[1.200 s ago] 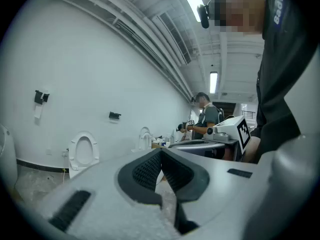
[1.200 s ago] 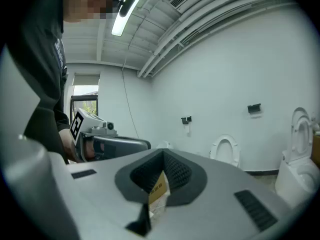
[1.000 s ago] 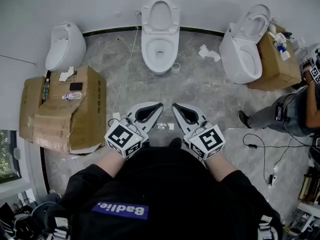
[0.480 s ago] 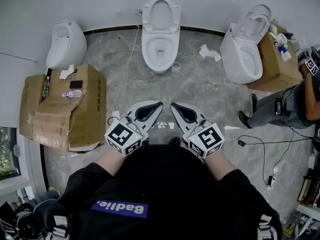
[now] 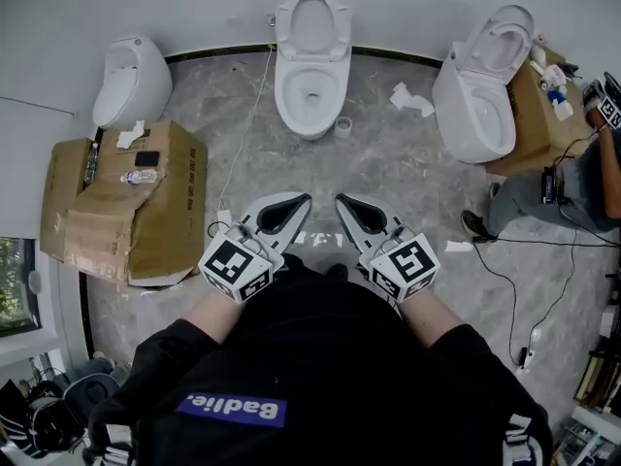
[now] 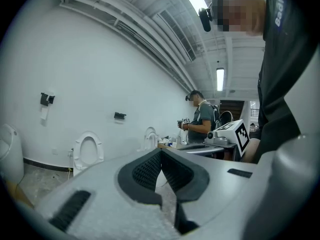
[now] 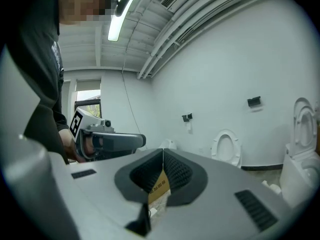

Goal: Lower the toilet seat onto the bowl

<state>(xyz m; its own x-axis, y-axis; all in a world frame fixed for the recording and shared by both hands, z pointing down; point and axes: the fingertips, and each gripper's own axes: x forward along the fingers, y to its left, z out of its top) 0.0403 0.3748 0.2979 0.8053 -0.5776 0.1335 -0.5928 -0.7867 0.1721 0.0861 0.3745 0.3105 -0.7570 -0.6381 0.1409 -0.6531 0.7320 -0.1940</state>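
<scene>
Toilet seat in sight. Nearest me, left gripper and right gripper sit side by side, jaws pressed shut on all 2, holding nothing. Grey floor runs ahead of their tips; well beyond, that seat stands upright above its bowl.

Bystander's legs shifted, floor cable straighter, left gripper and right gripper slightly farther apart
</scene>
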